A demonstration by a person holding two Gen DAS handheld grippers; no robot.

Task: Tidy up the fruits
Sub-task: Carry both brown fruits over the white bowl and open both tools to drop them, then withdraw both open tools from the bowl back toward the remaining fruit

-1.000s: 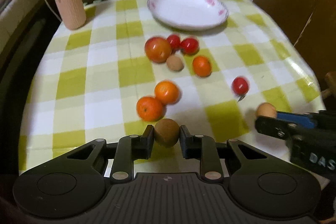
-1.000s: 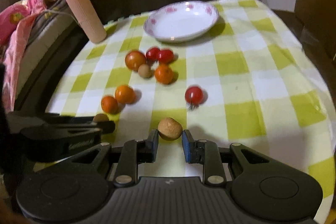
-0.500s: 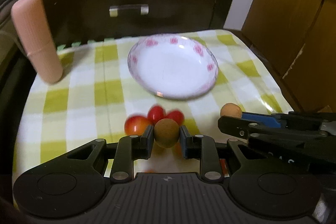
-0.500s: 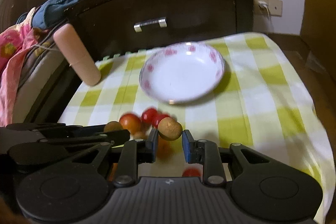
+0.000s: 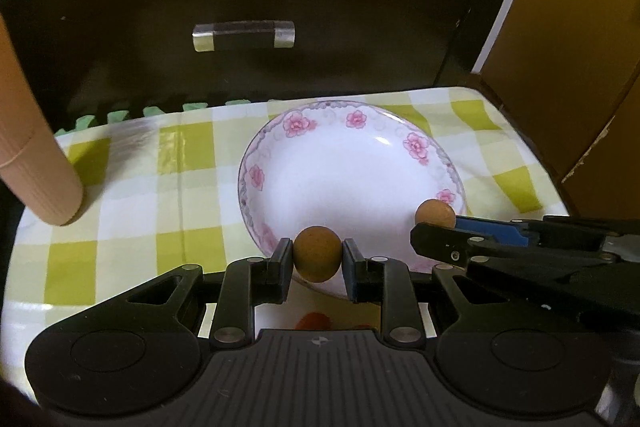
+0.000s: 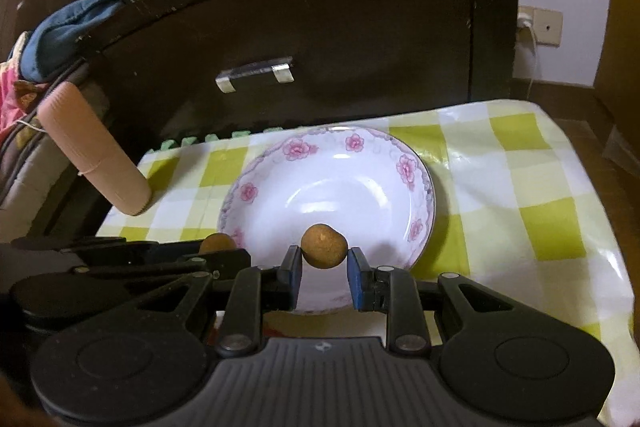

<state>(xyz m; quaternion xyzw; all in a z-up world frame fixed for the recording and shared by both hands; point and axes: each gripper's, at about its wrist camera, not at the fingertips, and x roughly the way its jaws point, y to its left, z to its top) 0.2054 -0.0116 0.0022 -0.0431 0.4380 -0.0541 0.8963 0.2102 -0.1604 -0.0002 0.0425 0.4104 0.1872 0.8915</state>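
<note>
The left gripper is closed on a round brown fruit. In the left camera picture the fruit sits low in the middle, in front of the near rim of the white plate with pink flowers. The right gripper is closed on a smaller brown fruit, also low in the middle of its picture, in front of the plate's near rim. The plate sits on a yellow checked cloth. A pink tube stands at the left.
</note>
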